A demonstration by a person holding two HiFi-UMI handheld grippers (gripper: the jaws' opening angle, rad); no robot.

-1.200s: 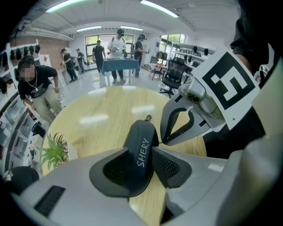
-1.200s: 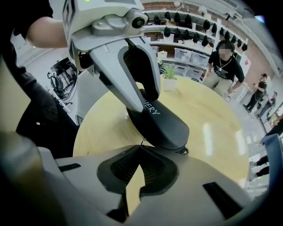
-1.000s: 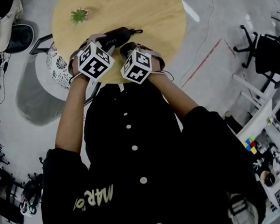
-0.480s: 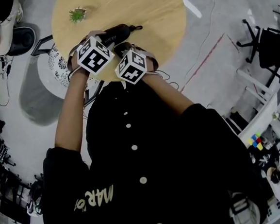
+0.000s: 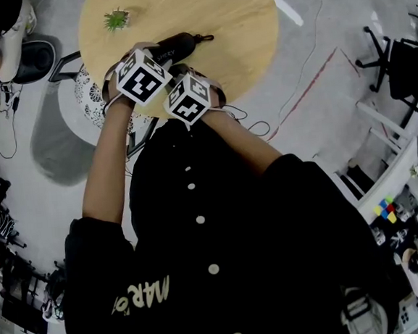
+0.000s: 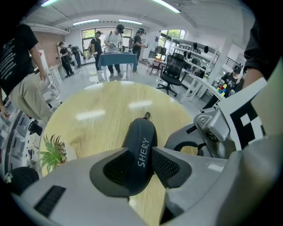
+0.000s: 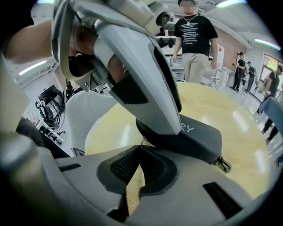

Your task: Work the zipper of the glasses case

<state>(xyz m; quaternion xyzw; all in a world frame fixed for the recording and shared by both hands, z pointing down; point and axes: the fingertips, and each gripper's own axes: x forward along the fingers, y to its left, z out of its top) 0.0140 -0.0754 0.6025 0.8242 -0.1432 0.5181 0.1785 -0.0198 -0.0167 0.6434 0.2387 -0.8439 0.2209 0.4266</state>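
The left gripper (image 6: 141, 152) squeezes the black glasses case (image 6: 142, 128) between its fingers. The right gripper (image 7: 140, 148) has its fingers pinched together, tips right at the case's edge.

The round pale wooden counter (image 6: 101, 119) gleams glossy and smooth; the black oval glasses case (image 6: 140, 150) looks matt.

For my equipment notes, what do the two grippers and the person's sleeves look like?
Both the left gripper and right gripper have pale grey bodies with black textured pads. Each carries a white cube with black square markers. The sleeves are black.
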